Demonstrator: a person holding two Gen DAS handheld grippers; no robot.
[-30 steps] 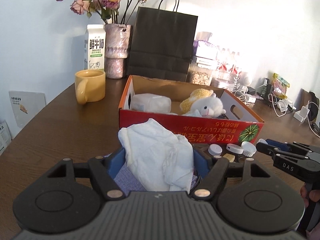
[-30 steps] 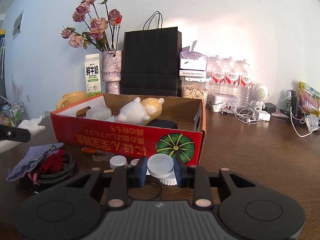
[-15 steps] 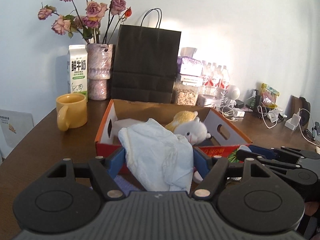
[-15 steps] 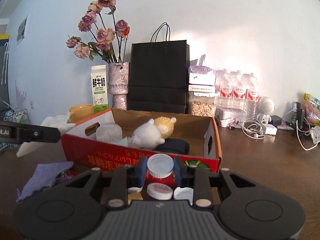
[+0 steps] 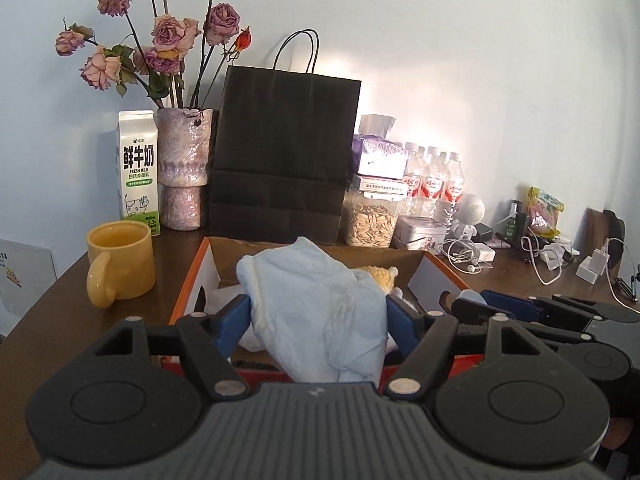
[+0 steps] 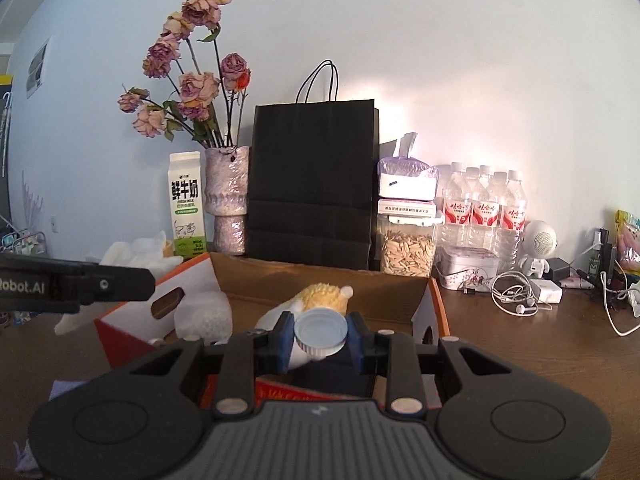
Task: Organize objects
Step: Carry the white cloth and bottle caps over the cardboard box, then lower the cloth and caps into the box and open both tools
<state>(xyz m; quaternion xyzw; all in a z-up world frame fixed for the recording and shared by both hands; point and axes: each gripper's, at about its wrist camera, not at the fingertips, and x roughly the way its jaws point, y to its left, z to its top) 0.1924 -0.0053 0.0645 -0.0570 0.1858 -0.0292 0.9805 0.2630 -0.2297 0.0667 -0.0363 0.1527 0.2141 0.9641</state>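
At the far left of the tabletop [image 5: 60,312] a yellow mug [image 5: 120,264] stands beside a milk carton [image 5: 138,168] and a vase of dried roses [image 5: 184,164], well clear of the work. The left tongs [image 5: 318,316] are spread fairly wide yet clamped on a bundled white cloth [image 5: 316,308], carried above the near wall of the open cardboard box [image 5: 192,280], probably so it can drop inside. The right tongs [image 6: 320,338], narrowly set, pinch a white screw lid [image 6: 320,332] edge-on over the same box, above a plush toy [image 6: 320,296] lying within. Bottles [image 6: 484,208] and cables crowd the right.
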